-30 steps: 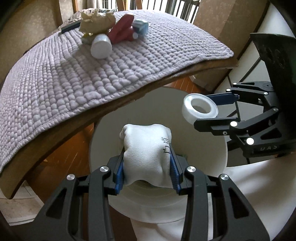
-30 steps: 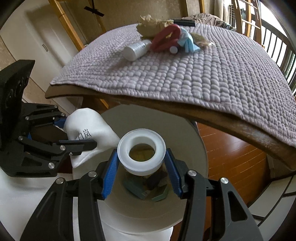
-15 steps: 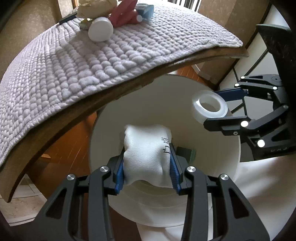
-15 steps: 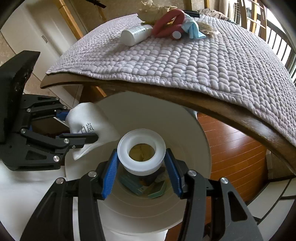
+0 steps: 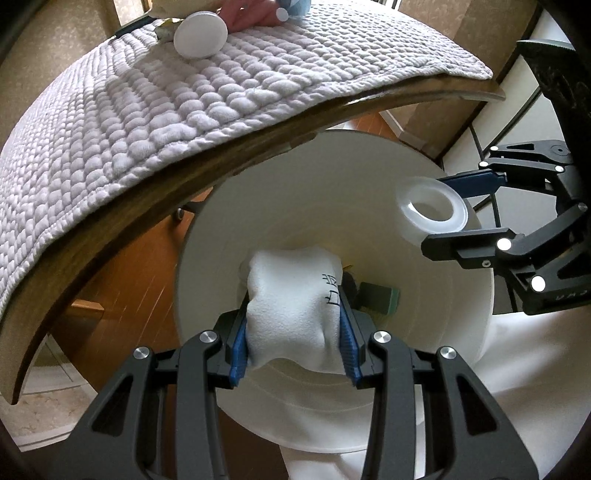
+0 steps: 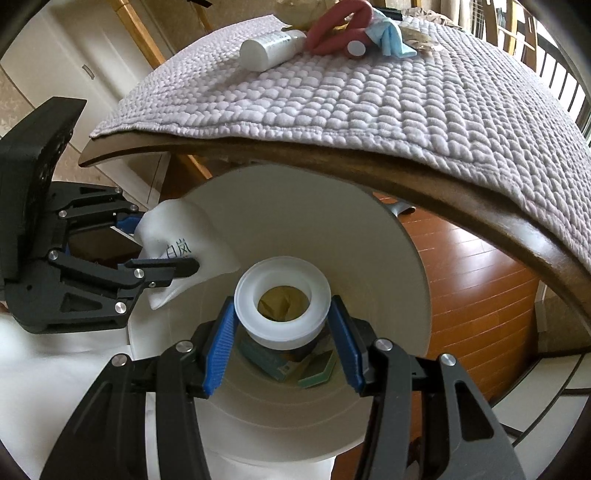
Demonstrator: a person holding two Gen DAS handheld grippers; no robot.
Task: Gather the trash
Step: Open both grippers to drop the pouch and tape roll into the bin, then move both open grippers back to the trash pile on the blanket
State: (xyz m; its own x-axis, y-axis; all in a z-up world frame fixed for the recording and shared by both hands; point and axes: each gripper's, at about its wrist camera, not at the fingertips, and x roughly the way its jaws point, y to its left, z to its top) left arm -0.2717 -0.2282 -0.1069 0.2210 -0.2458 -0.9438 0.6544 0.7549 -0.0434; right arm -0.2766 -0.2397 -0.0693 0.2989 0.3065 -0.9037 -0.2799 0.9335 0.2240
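Note:
My left gripper (image 5: 293, 325) is shut on a crumpled white tissue pack (image 5: 291, 295) over the mouth of a white round bin (image 5: 461, 332). My right gripper (image 6: 282, 339) has opened; the white tape roll (image 6: 282, 299) sits loose between its blue pads over the same bin (image 6: 388, 258). In the left wrist view the tape roll (image 5: 430, 208) hangs by the right gripper's fingers (image 5: 472, 240). In the right wrist view the left gripper's fingers (image 6: 162, 267) hold the tissue pack (image 6: 181, 236). Green and brown trash (image 6: 295, 365) lies in the bin.
A table with a lilac quilted mat (image 6: 388, 96) stands beyond the bin. On it lie a white bottle (image 6: 271, 48), a red object (image 6: 336, 26), a blue mask (image 6: 388, 37) and crumpled paper. Wooden floor (image 6: 480, 288) lies to the right.
Both grippers have lowered toward the bin mouth. The right gripper's jaws have spread away from the tape roll. The left gripper stays shut on the tissue pack.

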